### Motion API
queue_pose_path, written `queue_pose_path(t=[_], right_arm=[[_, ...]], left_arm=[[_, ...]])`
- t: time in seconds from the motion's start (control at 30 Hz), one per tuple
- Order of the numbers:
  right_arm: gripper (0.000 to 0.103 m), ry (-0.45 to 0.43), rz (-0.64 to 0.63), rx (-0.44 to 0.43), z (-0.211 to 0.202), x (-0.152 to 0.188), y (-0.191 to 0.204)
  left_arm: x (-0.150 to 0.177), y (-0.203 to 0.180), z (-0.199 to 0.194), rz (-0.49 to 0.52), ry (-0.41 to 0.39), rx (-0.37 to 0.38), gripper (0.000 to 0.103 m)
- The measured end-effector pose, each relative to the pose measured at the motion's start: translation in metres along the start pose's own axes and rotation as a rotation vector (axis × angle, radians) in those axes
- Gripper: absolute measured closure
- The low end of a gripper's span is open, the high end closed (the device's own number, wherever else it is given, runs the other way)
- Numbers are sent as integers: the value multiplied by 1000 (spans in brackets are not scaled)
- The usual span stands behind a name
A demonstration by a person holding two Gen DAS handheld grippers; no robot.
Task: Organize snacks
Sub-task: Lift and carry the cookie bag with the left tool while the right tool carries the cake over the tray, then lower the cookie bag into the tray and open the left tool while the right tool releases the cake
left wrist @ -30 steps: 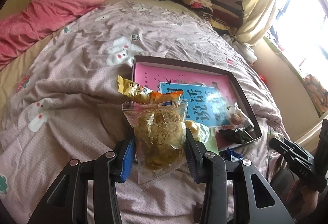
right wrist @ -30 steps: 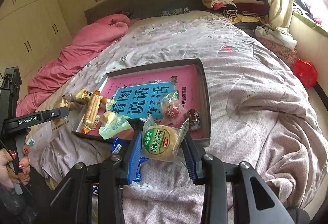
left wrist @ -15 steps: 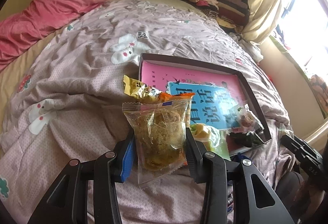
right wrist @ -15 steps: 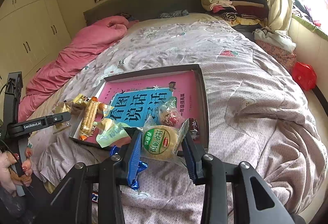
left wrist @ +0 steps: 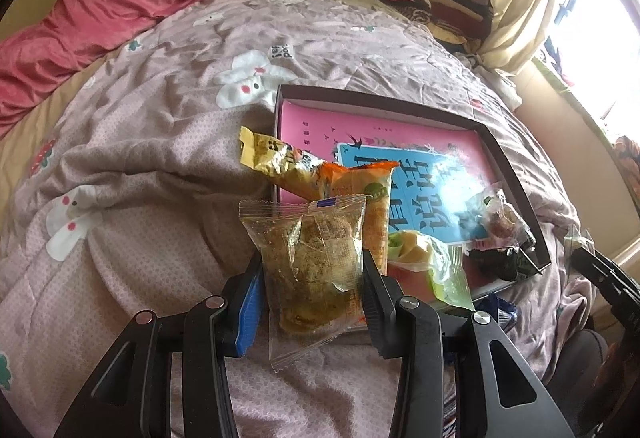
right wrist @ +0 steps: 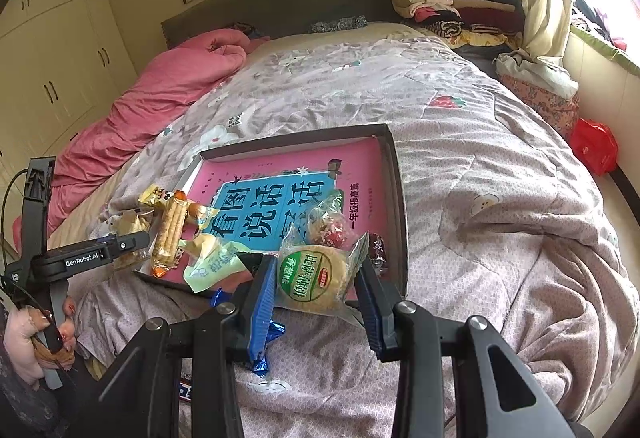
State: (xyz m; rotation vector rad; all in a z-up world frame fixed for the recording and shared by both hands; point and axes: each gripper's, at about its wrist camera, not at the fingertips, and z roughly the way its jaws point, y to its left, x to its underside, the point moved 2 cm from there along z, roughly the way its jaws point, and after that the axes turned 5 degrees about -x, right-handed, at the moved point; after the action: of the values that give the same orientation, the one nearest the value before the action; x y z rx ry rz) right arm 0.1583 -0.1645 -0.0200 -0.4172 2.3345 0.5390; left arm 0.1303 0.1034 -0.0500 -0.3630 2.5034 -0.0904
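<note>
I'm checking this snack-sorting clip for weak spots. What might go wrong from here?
The orange packet and gold packet overhang the tray rim and may slide onto the quilt. The near end is crowded, so dropping the left gripper's clear cake packet there could knock them off.

We cannot see the near corner of the box: snack packets cover it. A blue wrapper beside the box is half hidden behind a gripper finger. The book's small print is unreadable.
</note>
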Motion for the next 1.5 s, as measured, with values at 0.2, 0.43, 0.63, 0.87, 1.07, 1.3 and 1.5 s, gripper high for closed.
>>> queue_pose_path(t=[0.2,0.43,0.63,0.87,1.07,1.3,1.5], right_arm=[[64,1,3,5,1,-1,-1],[64,5,4,12,3,-1,-1],[64,8,15,12,5,-2,-4],[64,16,24,16,12,-4,-8],[64,24,21,14,15,-4,-7],[64,52,18,22,32,-4,-10],[64,61,23,26,46,-4,-13]], left_arm=[[1,-4,4,6,8,10,58],[2,-9,6,14,16,20,58],[2,-13,10,23,28,30,58],[2,-18,13,40,37,41,58],[2,-25,16,58,49,56,58],[2,-31,19,78,57,72,58],[1,-30,20,70,63,76,56]])
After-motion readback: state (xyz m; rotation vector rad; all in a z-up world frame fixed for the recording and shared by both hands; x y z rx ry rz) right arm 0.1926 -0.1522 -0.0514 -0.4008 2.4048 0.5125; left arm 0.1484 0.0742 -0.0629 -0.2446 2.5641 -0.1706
